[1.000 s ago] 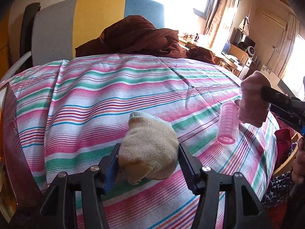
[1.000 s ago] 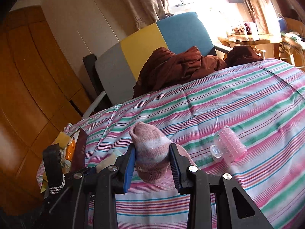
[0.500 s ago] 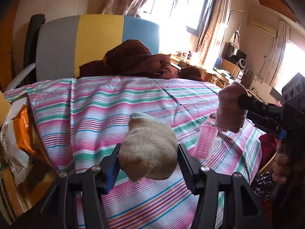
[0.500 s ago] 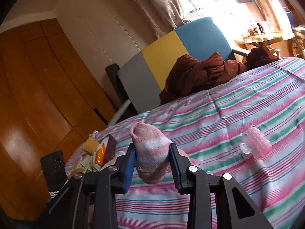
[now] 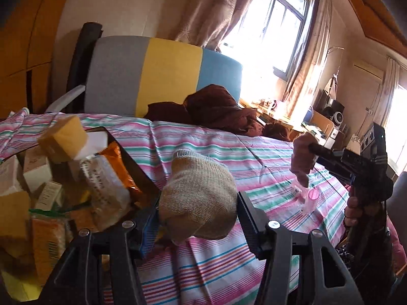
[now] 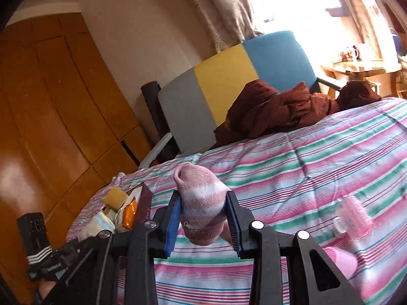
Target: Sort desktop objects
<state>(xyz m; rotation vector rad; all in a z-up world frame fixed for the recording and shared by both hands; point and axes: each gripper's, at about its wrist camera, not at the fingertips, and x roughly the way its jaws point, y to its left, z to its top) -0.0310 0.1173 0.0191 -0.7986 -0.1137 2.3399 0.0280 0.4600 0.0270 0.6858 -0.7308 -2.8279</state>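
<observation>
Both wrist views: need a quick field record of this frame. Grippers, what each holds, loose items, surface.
left gripper: shut on beige sock
right gripper: shut on pink striped sock
loose item: pink hair roller, lying on the cloth, to the right of the right gripper
box: dark, at the left edge of the surface, filled with packets and cartons
surface: striped cloth, pink, green and white
background: brown garment heaped at the far edge; grey, yellow and blue chair back behind it
</observation>
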